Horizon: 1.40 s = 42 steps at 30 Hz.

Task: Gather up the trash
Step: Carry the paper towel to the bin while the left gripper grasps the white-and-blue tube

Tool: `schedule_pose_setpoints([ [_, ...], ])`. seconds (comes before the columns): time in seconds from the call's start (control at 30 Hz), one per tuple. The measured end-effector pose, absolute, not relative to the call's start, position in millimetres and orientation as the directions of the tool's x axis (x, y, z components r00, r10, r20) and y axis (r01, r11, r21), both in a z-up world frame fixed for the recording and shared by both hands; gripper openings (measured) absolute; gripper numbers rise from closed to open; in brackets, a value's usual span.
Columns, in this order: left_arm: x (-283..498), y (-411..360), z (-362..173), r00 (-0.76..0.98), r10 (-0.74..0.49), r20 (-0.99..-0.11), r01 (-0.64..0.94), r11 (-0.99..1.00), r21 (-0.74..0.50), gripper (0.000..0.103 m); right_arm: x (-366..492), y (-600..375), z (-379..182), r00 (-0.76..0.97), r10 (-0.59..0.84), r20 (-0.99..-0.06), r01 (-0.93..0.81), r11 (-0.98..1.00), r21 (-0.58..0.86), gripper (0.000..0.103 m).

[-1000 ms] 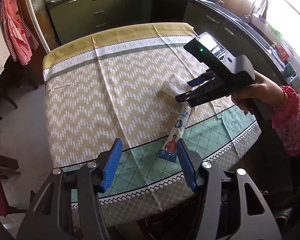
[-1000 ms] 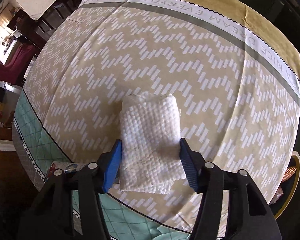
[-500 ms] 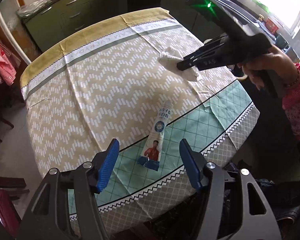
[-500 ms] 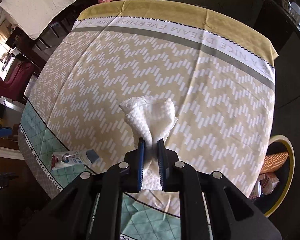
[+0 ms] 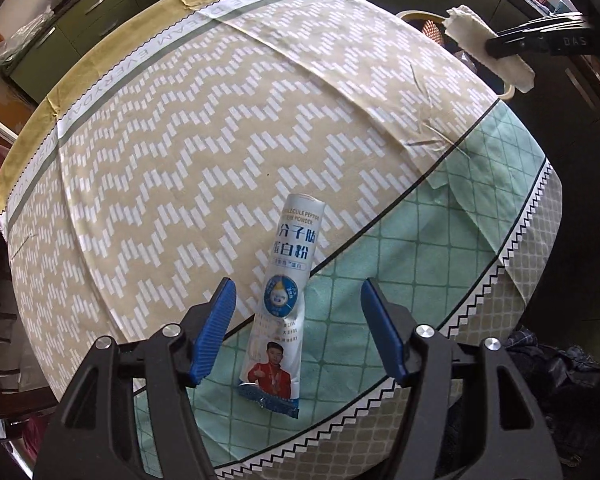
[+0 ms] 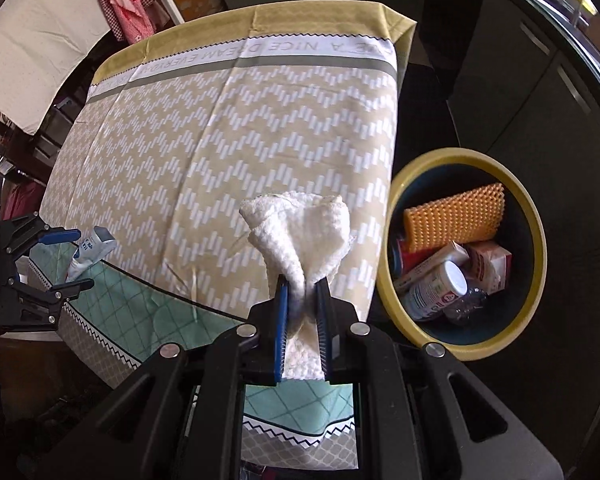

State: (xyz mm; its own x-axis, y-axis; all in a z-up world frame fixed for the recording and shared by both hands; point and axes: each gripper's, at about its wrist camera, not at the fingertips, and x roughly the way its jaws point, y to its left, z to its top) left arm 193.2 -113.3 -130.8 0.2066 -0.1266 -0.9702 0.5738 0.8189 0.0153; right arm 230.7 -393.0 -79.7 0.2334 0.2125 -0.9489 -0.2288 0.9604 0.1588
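1. right gripper (image 6: 302,304) pinching paper towel (image 6: 300,228), lifted off the table; bin (image 6: 464,344) lies to its right, beside the table edge.
2. left gripper (image 5: 298,328) spread, straddling sachet (image 5: 286,292), long axis along the fingers.
3. vs 0.5 s ago: towel now nearer the bin, left gripper closer to the sachet.

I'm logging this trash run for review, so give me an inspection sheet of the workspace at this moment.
Surface: table under a beige zigzag cloth with a green checked edge.
Job's things: paper towel pinched and held off the table; protein powder sachet lying flat near the edge.
Clutter: nothing seen.
Grippers: right gripper shut on the towel; left gripper open, straddling the sachet.
Cables: nothing seen.
Surroundings: yellow-rimmed bin beside the table, holding trash; dark cabinets beyond.
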Motion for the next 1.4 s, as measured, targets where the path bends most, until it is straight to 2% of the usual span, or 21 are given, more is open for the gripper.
schedule_pose_setpoints([
  [0.3, 189.7, -116.5, -142.9, 0.181, -0.12, -0.976, 0.583, 0.812, 0.008, 0.058, 247.5, -448.8, -85.4, 0.25, 0.187, -0.95, -0.099, 0.981, 0.167, 0.015],
  [0.5, 187.5, -117.4, -150.8, 0.17, -0.129, -0.977, 0.585, 0.811, -0.005, 0.044, 256.0, -479.0, -96.5, 0.239, 0.17, -0.956, -0.024, 0.985, 0.169, 0.015],
  [0.67, 188.2, -114.7, -150.0, 0.165, -0.134, -0.977, 0.587, 0.809, -0.012, 0.028, 257.2, -488.5, -102.2, 0.229, 0.165, -0.96, -0.001, 0.986, 0.169, 0.016],
  [0.77, 189.7, -115.6, -148.8, 0.166, -0.139, -0.976, 0.588, 0.809, -0.015, 0.022, 258.3, -490.2, -103.2, 0.228, 0.159, -0.961, 0.004, 0.986, 0.164, 0.016],
  [0.97, 185.4, -116.3, -124.6, 0.214, -0.184, -0.959, 0.579, 0.815, -0.027, 0.017, 261.3, -495.9, -102.1, 0.238, 0.153, -0.959, 0.021, 0.986, 0.162, 0.016],
  [1.3, 156.1, -107.0, -60.4, 0.311, -0.288, -0.906, 0.587, 0.808, -0.056, 0.017, 305.4, -533.9, -133.8, 0.186, 0.038, -0.982, 0.151, 0.986, 0.067, 0.016],
  [1.33, 153.4, -107.6, -56.0, 0.314, -0.294, -0.903, 0.588, 0.807, -0.058, 0.017, 311.4, -535.8, -138.4, 0.185, 0.029, -0.982, 0.162, 0.985, 0.059, 0.019],
  [1.4, 146.9, -111.8, -47.9, 0.316, -0.309, -0.897, 0.598, 0.799, -0.065, 0.017, 322.3, -539.6, -146.6, 0.179, 0.008, -0.984, 0.182, 0.982, 0.042, 0.051],
])
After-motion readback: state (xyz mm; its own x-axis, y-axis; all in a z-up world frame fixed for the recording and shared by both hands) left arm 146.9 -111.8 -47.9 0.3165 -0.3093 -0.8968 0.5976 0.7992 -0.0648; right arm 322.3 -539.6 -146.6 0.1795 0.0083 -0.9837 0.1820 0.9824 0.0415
